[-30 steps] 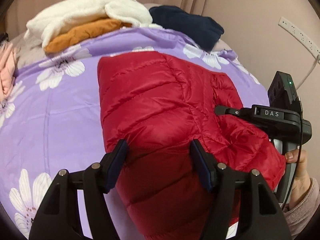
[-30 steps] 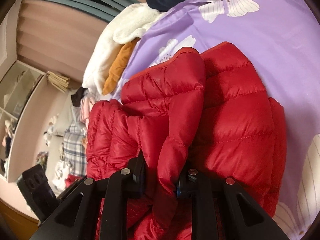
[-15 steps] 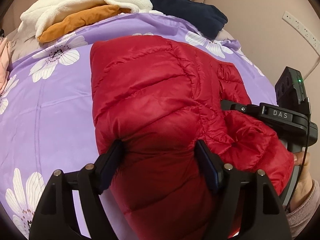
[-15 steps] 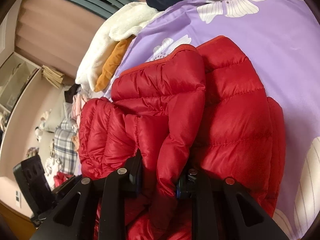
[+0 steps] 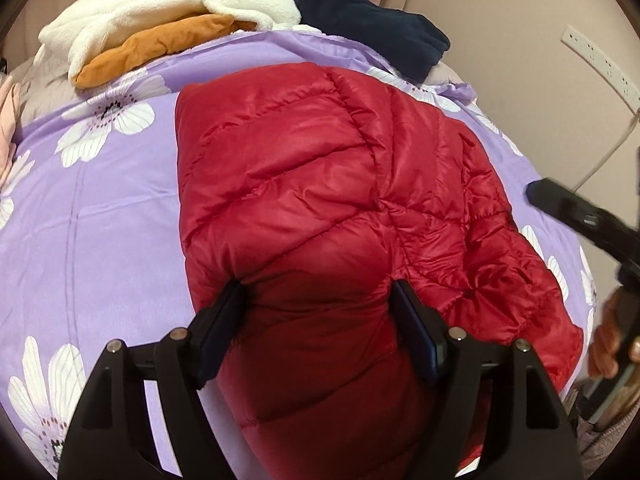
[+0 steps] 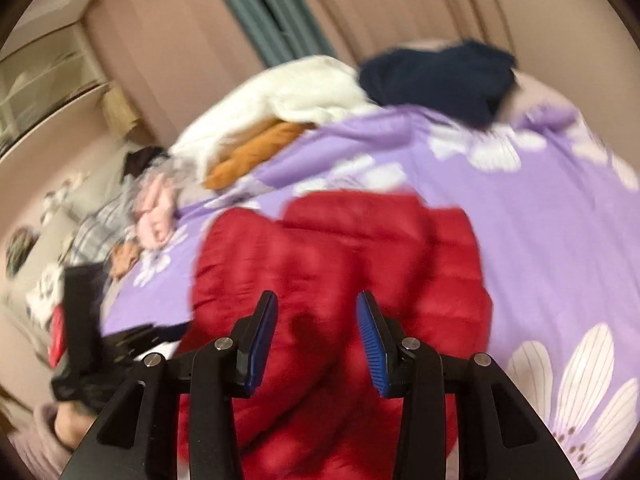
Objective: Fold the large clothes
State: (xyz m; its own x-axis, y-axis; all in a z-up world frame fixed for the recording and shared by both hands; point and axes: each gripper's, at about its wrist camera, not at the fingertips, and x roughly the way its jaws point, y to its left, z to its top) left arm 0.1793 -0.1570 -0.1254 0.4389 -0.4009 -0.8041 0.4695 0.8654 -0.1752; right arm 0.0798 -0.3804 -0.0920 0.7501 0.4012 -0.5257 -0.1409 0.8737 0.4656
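A red quilted puffer jacket lies folded lengthwise on the purple flowered bedsheet. My left gripper stands wide open with its fingers on either side of a bulging fold at the jacket's near end. My right gripper is open and empty, lifted a little above the jacket; its view is motion-blurred. In the left wrist view the right gripper hangs off the jacket's right edge, clear of the fabric.
A white fleece over an orange garment and a navy garment lie at the bed's far side. Pink clothes sit at the left. A wall with a power strip stands at the right.
My right gripper has let go of the red jacket fold, opened, and swung up and away. My left gripper has pushed slightly forward along the jacket, still open.
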